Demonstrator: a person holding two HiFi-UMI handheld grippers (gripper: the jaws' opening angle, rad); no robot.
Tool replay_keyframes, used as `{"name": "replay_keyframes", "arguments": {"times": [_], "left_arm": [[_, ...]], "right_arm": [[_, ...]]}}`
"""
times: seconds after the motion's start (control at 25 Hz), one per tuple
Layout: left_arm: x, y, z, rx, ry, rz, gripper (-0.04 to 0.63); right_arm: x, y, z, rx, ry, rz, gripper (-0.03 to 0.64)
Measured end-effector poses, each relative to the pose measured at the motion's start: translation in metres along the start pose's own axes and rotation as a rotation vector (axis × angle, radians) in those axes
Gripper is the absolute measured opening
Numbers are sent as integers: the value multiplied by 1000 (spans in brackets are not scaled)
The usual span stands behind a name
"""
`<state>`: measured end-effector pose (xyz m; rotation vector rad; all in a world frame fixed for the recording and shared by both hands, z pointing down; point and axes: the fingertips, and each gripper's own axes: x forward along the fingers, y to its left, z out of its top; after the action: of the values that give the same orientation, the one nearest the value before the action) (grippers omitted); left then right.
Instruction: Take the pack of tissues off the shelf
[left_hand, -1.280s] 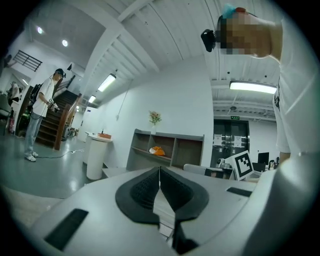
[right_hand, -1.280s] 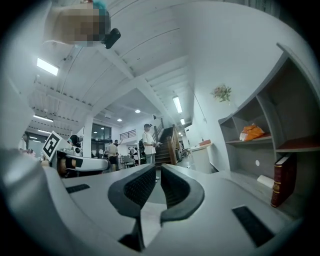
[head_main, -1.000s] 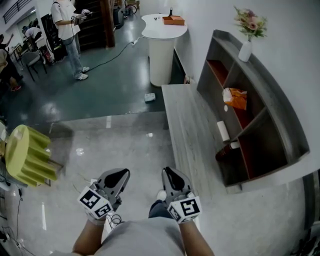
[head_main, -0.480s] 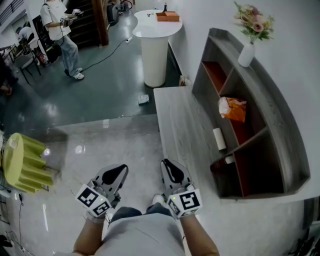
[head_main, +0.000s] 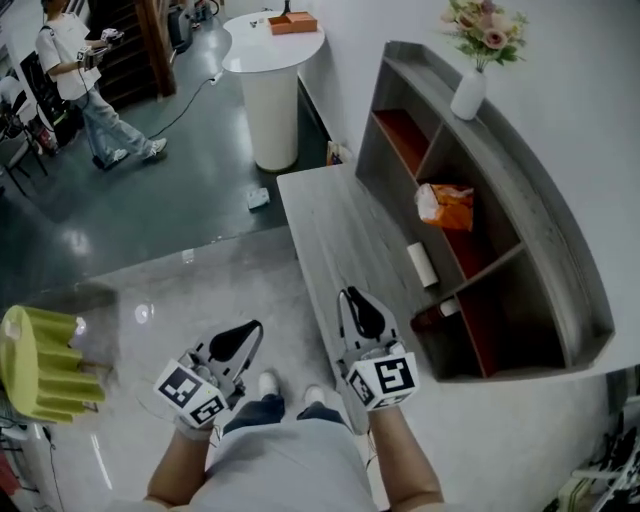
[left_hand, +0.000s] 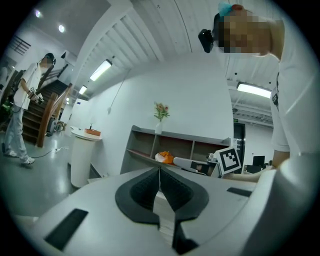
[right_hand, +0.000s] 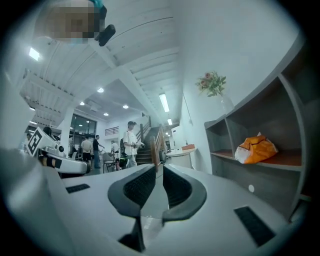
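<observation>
Closer to the shelf (head_main: 522, 172) now: left gripper (head_main: 240, 340) clamped empty, right gripper (head_main: 362, 312) barely ajar, empty. Orange tissue pack (head_main: 445, 205) sits untouched in shelf's middle compartment; reach and grasp pending.

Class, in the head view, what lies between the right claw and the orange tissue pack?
A white roll lies roughly between the right claw and the tissue pack, by the shelf's foot, seen in the head view.

A flower vase (head_main: 467, 92), a white round table (head_main: 270, 50), a yellow stool (head_main: 40, 365) — perhaps a paper roll (head_main: 421, 265).
</observation>
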<state>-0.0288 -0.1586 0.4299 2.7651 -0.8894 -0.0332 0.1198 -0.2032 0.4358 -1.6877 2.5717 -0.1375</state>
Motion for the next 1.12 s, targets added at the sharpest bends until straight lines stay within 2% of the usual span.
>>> {"name": "replay_keyframes", "arguments": {"times": [0.2,0.52,0.8,1.12], "left_arm": [[23,18,6,-4,8,-75,18],[61,27,11,2,25,-156,18],[82,38,13,12,37,-164,18],[103,51,10,15,63,-155,18]], "right_arm": [[15,-31,13,-28,-22,-118,40],[25,-105,44,-98,-49,-331,40],[20,-184,59,-179,-19,-514,40],[33,-248,57,-196,42,-606,46]]}}
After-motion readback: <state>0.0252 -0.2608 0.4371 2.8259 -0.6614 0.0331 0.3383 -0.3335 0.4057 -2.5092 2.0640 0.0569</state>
